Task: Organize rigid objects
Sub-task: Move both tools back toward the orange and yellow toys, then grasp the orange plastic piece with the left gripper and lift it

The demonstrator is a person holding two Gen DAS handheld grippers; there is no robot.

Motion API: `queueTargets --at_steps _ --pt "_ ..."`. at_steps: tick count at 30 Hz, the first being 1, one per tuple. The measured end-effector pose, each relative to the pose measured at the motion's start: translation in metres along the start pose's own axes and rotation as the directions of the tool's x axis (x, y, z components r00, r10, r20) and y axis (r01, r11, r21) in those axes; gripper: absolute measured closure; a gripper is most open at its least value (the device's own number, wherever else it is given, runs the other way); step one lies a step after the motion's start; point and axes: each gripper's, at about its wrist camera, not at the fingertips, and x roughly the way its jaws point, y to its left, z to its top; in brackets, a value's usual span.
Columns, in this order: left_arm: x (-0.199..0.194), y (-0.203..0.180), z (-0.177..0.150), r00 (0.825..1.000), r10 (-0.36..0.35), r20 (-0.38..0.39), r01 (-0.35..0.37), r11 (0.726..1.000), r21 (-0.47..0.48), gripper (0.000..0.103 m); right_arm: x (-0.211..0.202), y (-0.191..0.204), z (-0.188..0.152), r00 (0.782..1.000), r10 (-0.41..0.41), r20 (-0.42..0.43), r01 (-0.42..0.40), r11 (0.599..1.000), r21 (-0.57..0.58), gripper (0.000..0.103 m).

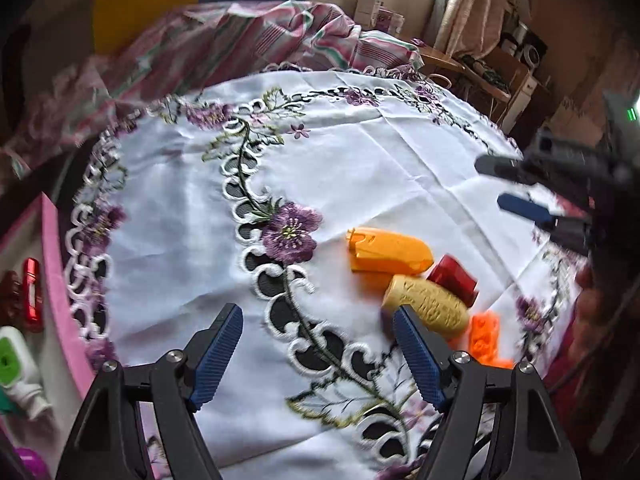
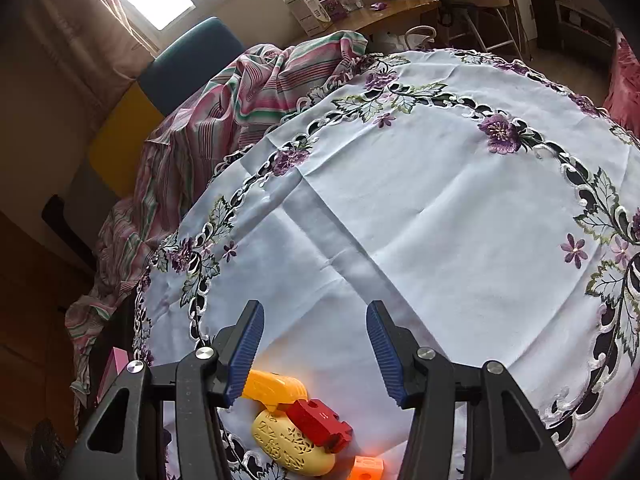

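Several small plastic objects lie in a cluster on the embroidered white tablecloth (image 1: 360, 152): an orange-yellow shell (image 1: 388, 251), a red block (image 1: 454, 280), a cream engraved oval (image 1: 428, 306) and a bright orange brick (image 1: 485, 336). My left gripper (image 1: 318, 354) is open over bare cloth, its right finger just left of the cream oval. The right gripper (image 1: 496, 186) shows at the right edge of the left wrist view. In the right wrist view my right gripper (image 2: 315, 344) is open above the cloth, with the yellow shell (image 2: 276, 388), red block (image 2: 318, 424) and cream oval (image 2: 290, 446) below it.
A pink-walled box (image 1: 56, 280) at the left edge holds a red cylinder (image 1: 32, 294) and a white-and-green item (image 1: 12, 364). A striped cloth (image 1: 240, 40) lies heaped beyond the table. Shelves and a desk stand at the back right.
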Motion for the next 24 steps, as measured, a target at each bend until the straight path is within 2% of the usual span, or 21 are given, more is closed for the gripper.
queueTargets --at_steps 4,11,13,14,16,18,20,22,24 --pt "0.008 -0.002 0.017 0.998 -0.055 -0.015 0.054 0.998 -0.032 0.025 0.001 -0.001 0.0 1.0 0.004 -0.003 -0.004 1.0 0.006 0.049" --pt "0.035 -0.013 0.037 0.985 -0.159 -0.07 0.151 0.982 -0.113 0.026 0.001 -0.001 0.001 1.0 0.021 -0.008 -0.021 1.0 0.011 0.049" --pt "0.042 -0.017 0.043 0.98 -0.179 -0.085 0.17 0.981 -0.097 0.025 0.002 -0.001 0.0 1.0 0.025 -0.012 -0.024 1.0 0.011 0.049" --pt "0.05 -0.02 0.045 0.976 -0.185 -0.119 0.175 0.98 -0.091 0.025 0.002 -0.001 0.0 1.0 0.027 -0.013 -0.027 1.0 0.011 0.049" --pt "0.055 -0.021 0.047 0.974 -0.19 -0.121 0.179 0.979 -0.102 0.023 0.002 -0.001 0.0 0.999 0.031 -0.014 -0.031 0.999 0.014 0.049" --pt "0.059 -0.027 0.048 0.969 -0.215 -0.125 0.209 0.976 -0.064 0.016 0.002 -0.002 0.0 0.999 0.036 -0.013 -0.036 0.999 0.022 0.049" --pt "0.064 -0.031 0.048 0.975 -0.182 -0.127 0.181 0.983 -0.021 0.015 0.002 -0.003 0.0 0.999 0.041 -0.013 -0.04 0.999 0.029 0.049" --pt "0.073 -0.036 0.046 0.978 -0.149 -0.146 0.153 0.988 0.013 0.018 0.002 -0.003 0.0 0.999 0.043 -0.017 -0.042 0.999 0.03 0.049" --pt "0.08 -0.034 0.045 0.978 -0.145 -0.15 0.149 0.989 0.013 0.034 0.003 -0.002 0.0 0.999 0.045 -0.019 -0.044 0.999 0.025 0.049"
